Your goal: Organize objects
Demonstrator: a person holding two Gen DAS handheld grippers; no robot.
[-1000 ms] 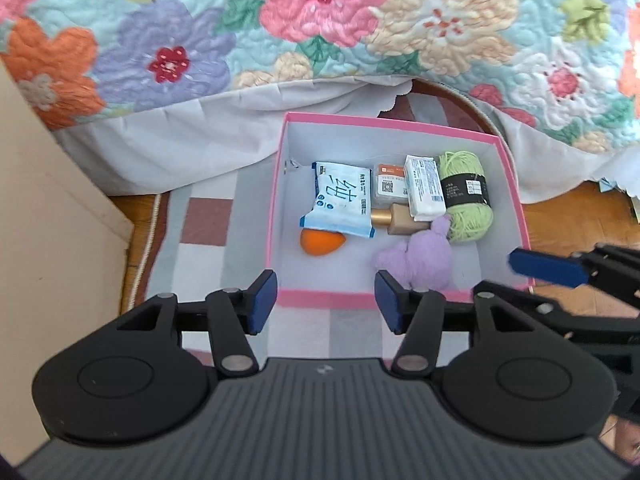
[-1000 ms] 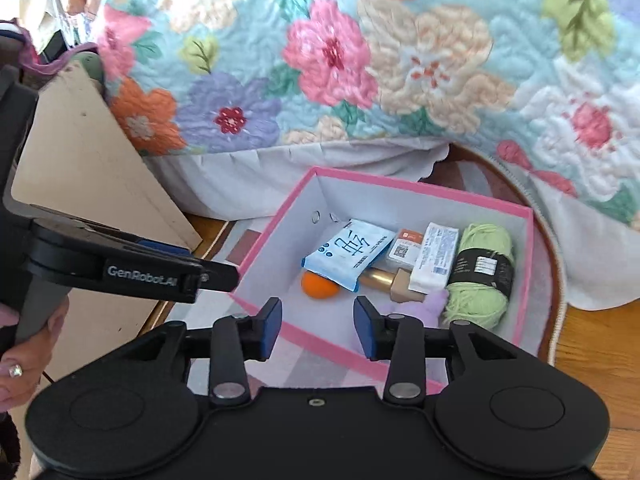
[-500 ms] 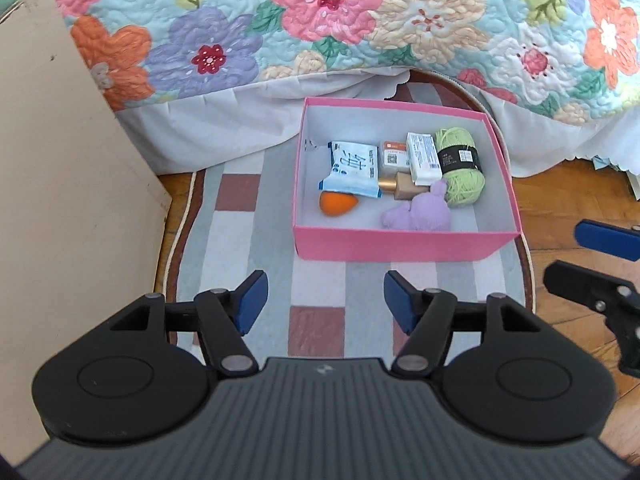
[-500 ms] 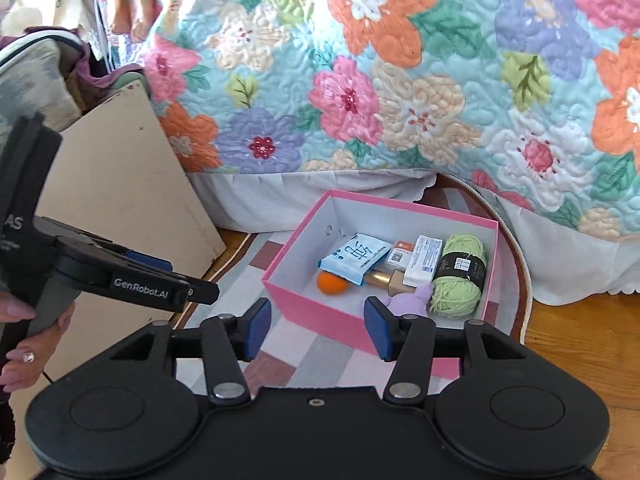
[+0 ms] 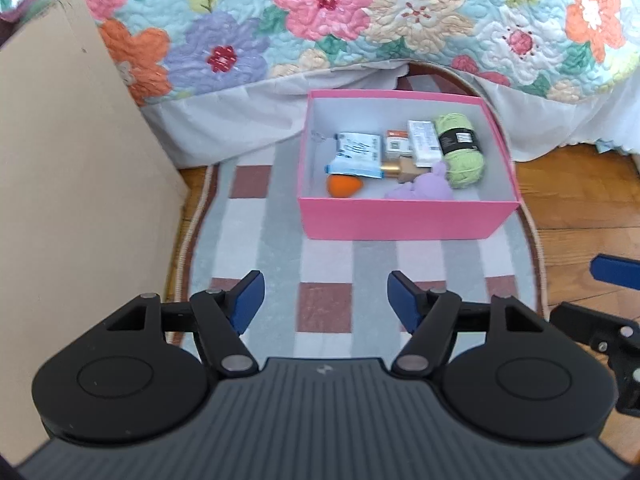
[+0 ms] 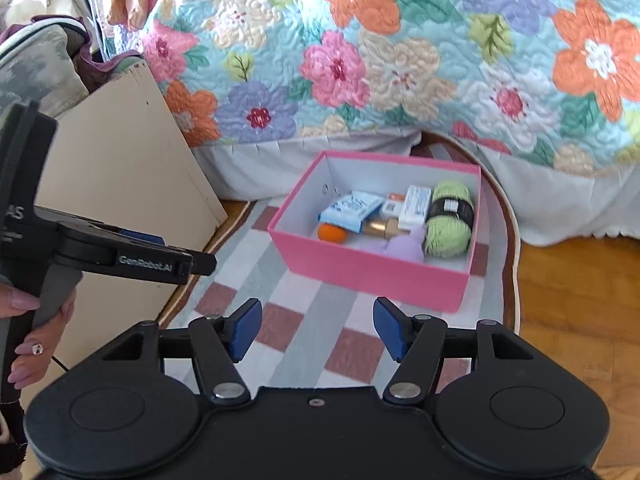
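Note:
A pink box [image 5: 400, 218] [image 6: 360, 272] stands on a checked rug. Inside lie a blue-white tissue pack [image 5: 356, 154] [image 6: 350, 208], an orange egg-shaped thing [image 5: 343, 186] [image 6: 331, 233], a gold bottle [image 5: 396, 169], two small white boxes [image 5: 424, 142], a green yarn ball [image 5: 462, 150] [image 6: 448, 222] and a purple plush [image 5: 424, 188] [image 6: 404, 246]. My left gripper [image 5: 323, 302] is open and empty, above the rug well in front of the box. My right gripper [image 6: 316, 330] is open and empty, also short of the box.
A flowered quilt [image 5: 360, 20] with a white skirt hangs behind the box. A beige board [image 5: 72, 184] [image 6: 120, 168] leans at the left. Wood floor [image 5: 580, 200] lies to the right of the rug [image 5: 328, 264]. The left gripper also shows in the right wrist view [image 6: 160, 262].
Both grippers have pulled back and up from the box, which now looks smaller and farther. Their jaws have opened wider. The things in the box have not moved.

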